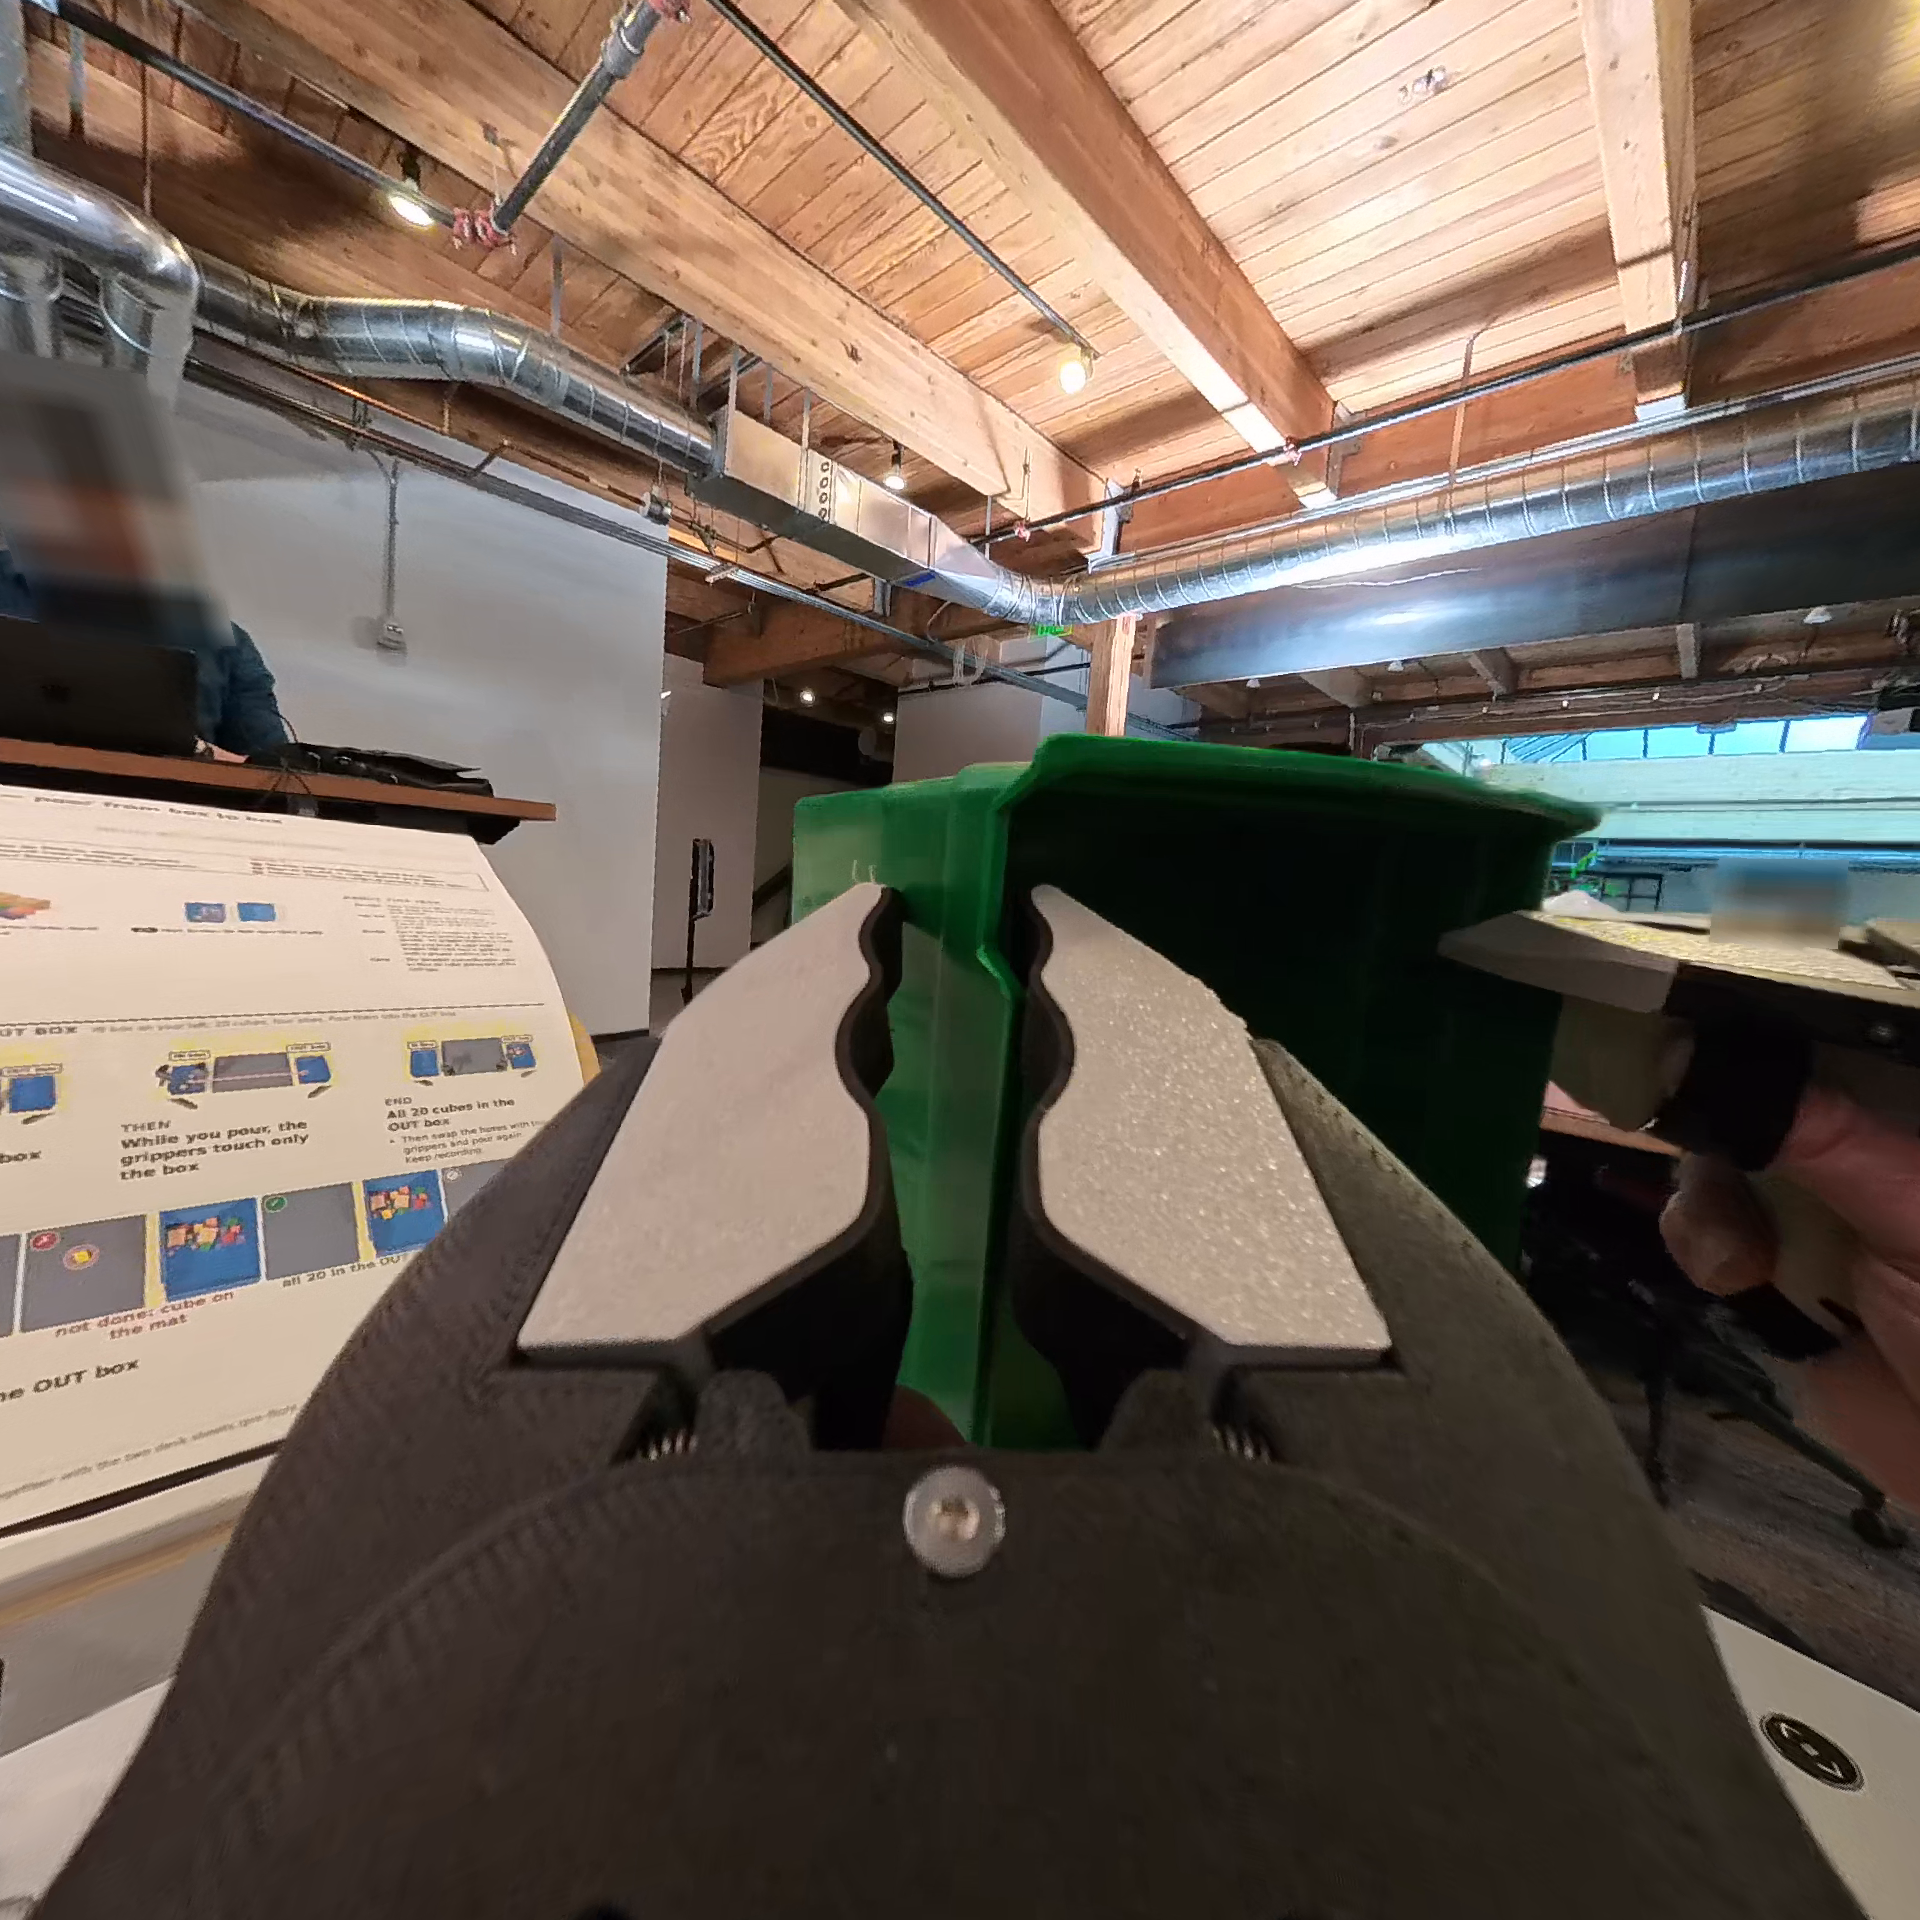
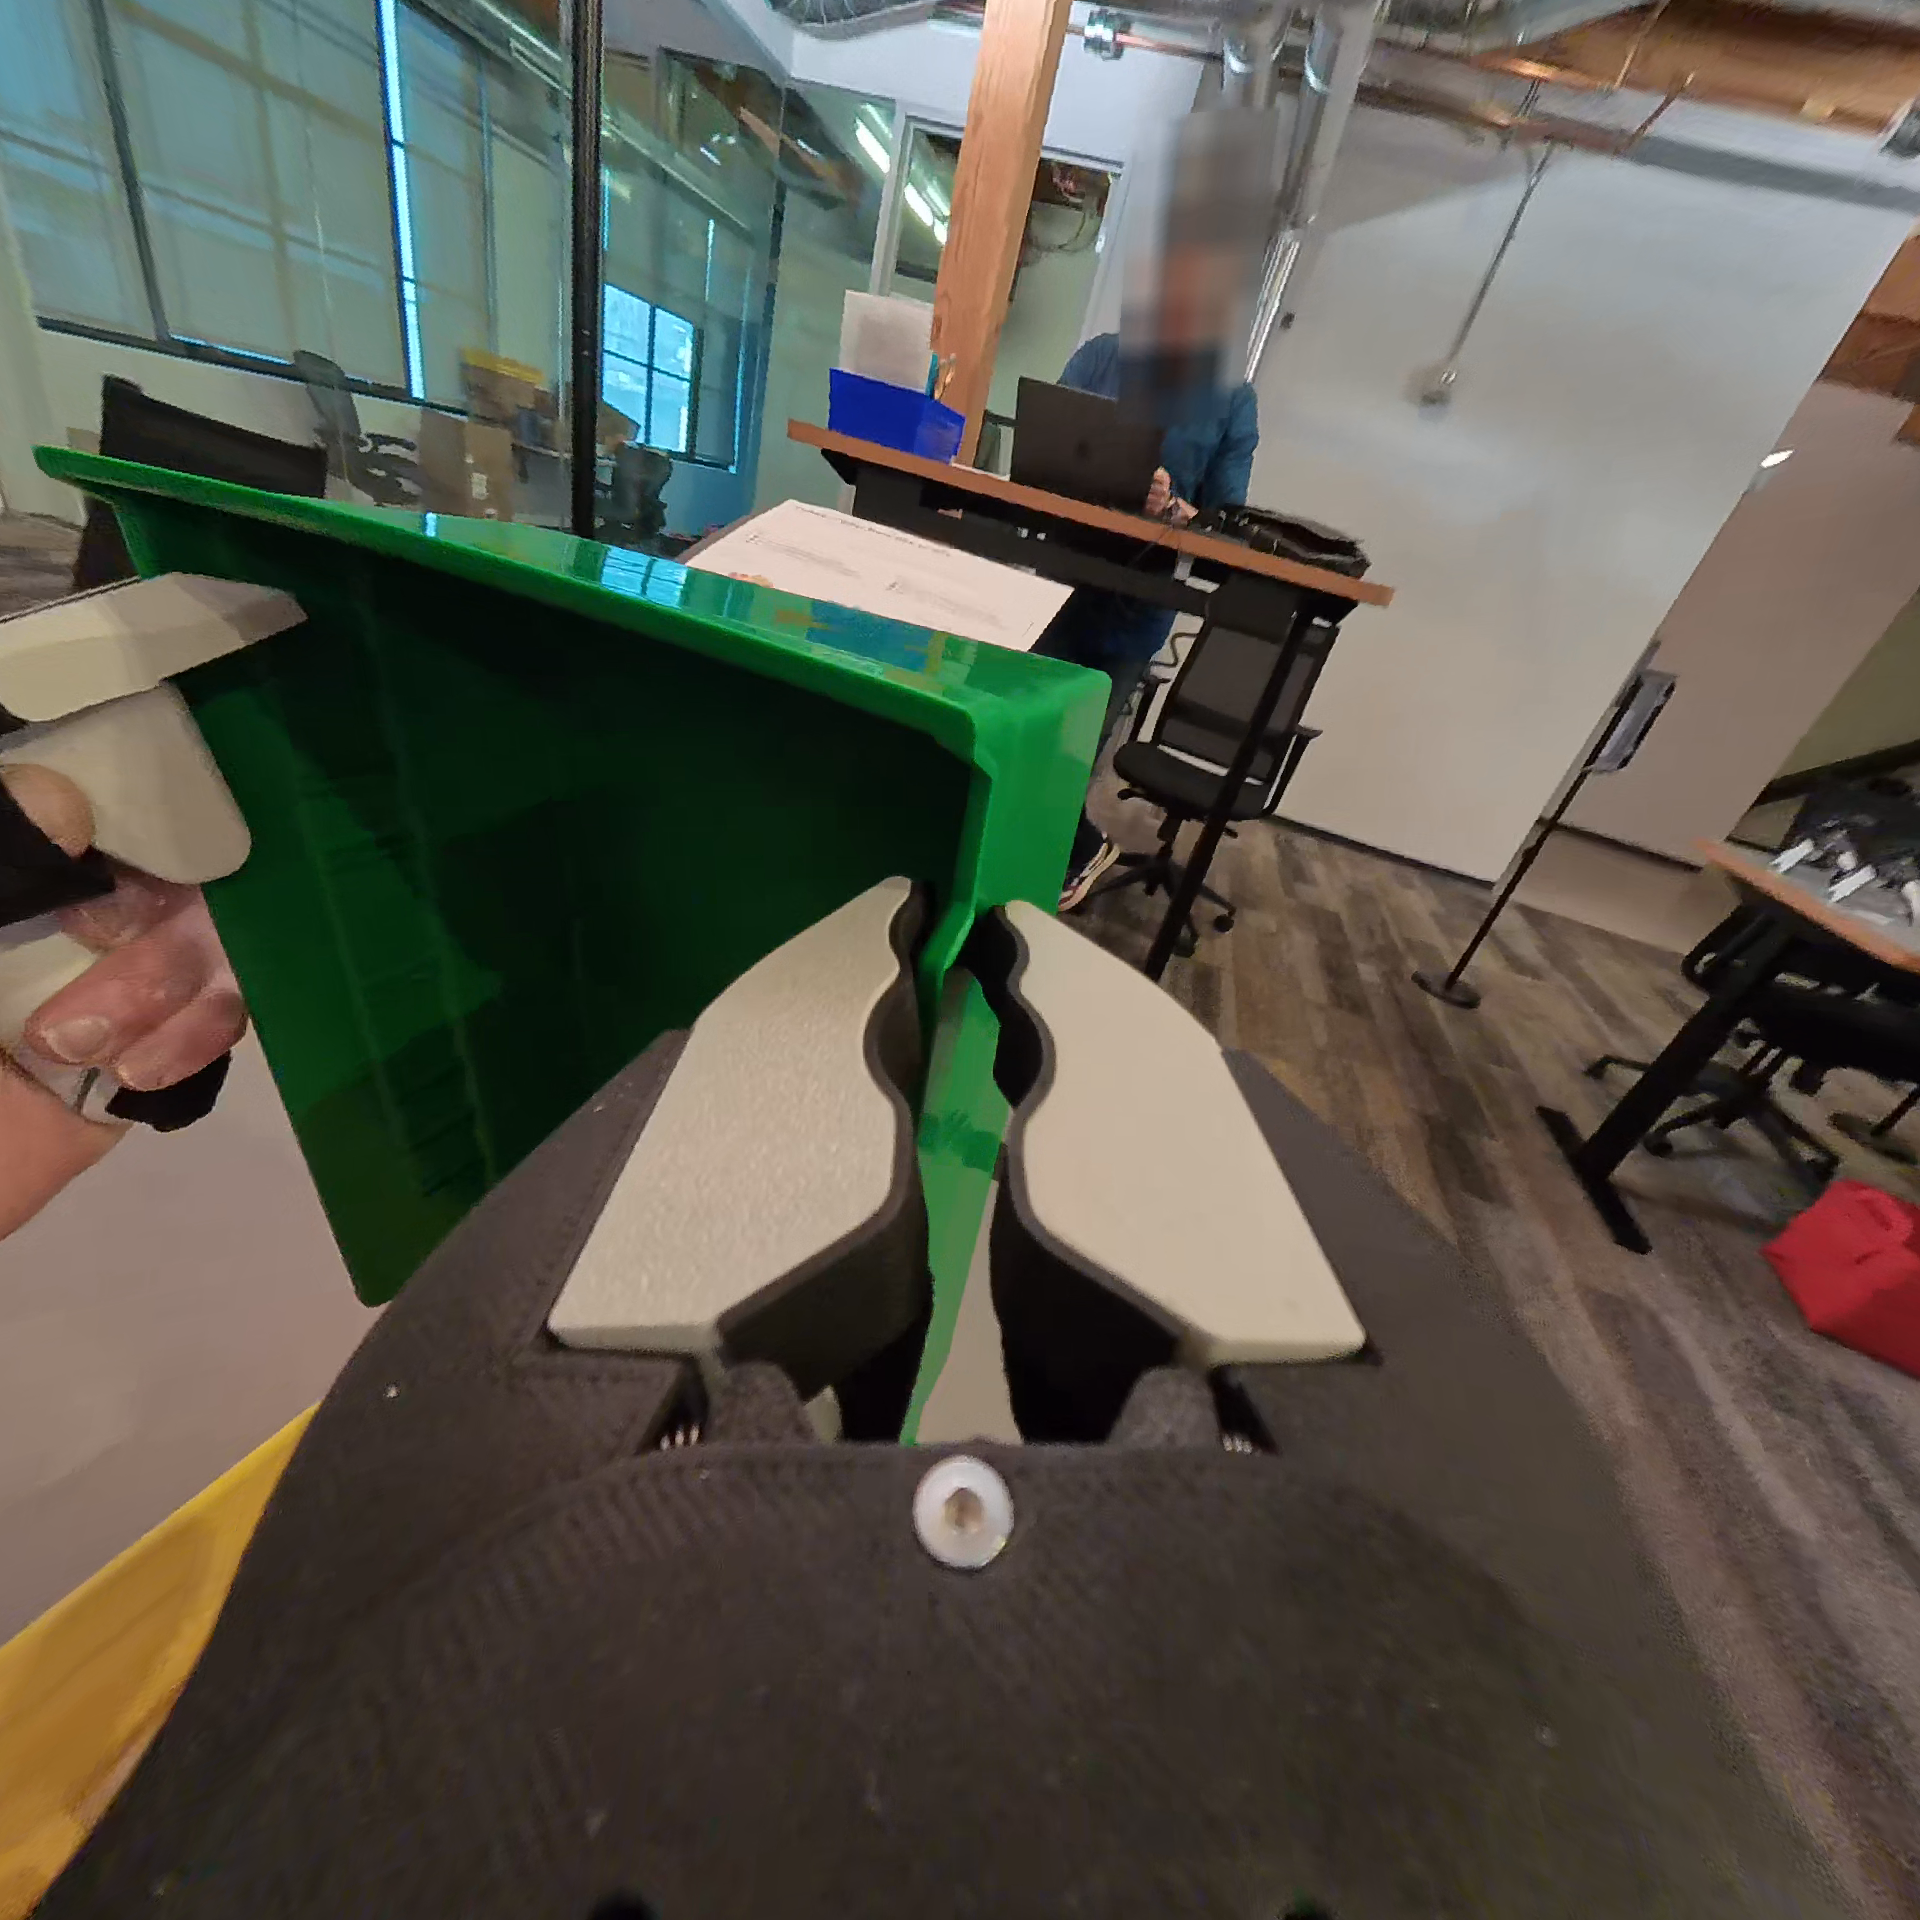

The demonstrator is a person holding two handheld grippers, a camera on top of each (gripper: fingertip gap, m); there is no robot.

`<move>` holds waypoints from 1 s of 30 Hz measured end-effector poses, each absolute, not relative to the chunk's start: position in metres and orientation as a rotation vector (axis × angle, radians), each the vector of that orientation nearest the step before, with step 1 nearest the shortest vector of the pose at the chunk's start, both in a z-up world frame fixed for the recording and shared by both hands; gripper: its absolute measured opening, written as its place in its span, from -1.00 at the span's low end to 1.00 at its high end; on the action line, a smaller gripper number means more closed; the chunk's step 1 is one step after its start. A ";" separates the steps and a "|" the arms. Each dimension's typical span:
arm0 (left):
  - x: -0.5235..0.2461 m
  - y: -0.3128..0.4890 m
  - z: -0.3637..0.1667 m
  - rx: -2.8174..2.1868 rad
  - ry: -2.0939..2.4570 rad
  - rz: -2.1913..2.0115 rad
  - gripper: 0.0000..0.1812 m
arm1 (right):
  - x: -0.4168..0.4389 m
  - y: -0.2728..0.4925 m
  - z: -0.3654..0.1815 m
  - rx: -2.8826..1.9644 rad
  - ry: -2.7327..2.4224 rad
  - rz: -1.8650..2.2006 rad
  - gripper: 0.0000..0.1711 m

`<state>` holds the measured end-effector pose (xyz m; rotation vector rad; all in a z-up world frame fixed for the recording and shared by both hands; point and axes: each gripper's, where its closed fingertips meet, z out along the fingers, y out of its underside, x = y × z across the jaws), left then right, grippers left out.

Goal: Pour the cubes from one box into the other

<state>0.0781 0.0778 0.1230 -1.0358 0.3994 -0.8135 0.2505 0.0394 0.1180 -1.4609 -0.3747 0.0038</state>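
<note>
A green plastic box (image 1: pixel 1247 935) is held up in the air and tipped, its open side facing each camera; its inside (image 2: pixel 623 883) shows no cubes. My left gripper (image 1: pixel 956 914) is shut on one side wall of the box. My right gripper (image 2: pixel 961 920) is shut on the opposite wall. The right gripper also shows at the box's far side in the left wrist view (image 1: pixel 1558 956), and the left gripper at the far left of the right wrist view (image 2: pixel 135 665), each with the person's hand. The other box and the cubes are out of view.
A printed instruction sheet (image 1: pixel 239 1091) stands at the left. A person sits at a desk (image 2: pixel 1091 530) with a laptop and a blue box (image 2: pixel 894 410). A yellow edge (image 2: pixel 114 1621) lies below. Office chairs, tables and a red bag (image 2: pixel 1849 1278) stand on the floor at right.
</note>
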 end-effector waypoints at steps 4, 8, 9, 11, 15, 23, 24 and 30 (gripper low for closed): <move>0.077 0.080 0.123 -1.057 0.398 -0.809 -0.78 | 0.250 0.045 0.115 -1.481 -0.371 0.034 -0.96; 0.073 0.083 0.122 -1.067 0.408 -0.791 -0.78 | 0.245 0.044 0.117 -1.487 -0.380 0.037 -0.96; 0.071 0.085 0.122 -1.076 0.412 -0.779 -0.79 | 0.242 0.043 0.120 -1.483 -0.385 0.037 -0.95; 0.064 0.084 0.125 -1.076 0.412 -0.765 -0.79 | 0.234 0.039 0.130 -1.470 -0.407 0.011 -0.94; 0.047 0.089 0.135 -1.101 0.403 -0.771 -0.80 | 0.216 0.043 0.148 -1.477 -0.449 0.000 -0.93; -0.024 0.090 0.172 -1.123 0.381 -0.685 -0.79 | 0.149 0.059 0.168 -1.518 -0.595 0.018 -0.92; -0.035 0.090 0.175 -1.131 0.384 -0.673 -0.79 | 0.137 0.061 0.169 -1.519 -0.613 0.035 -0.91; -0.108 0.089 0.180 -1.222 0.392 -0.573 -0.78 | 0.066 0.078 0.157 -1.582 -0.737 0.096 -0.91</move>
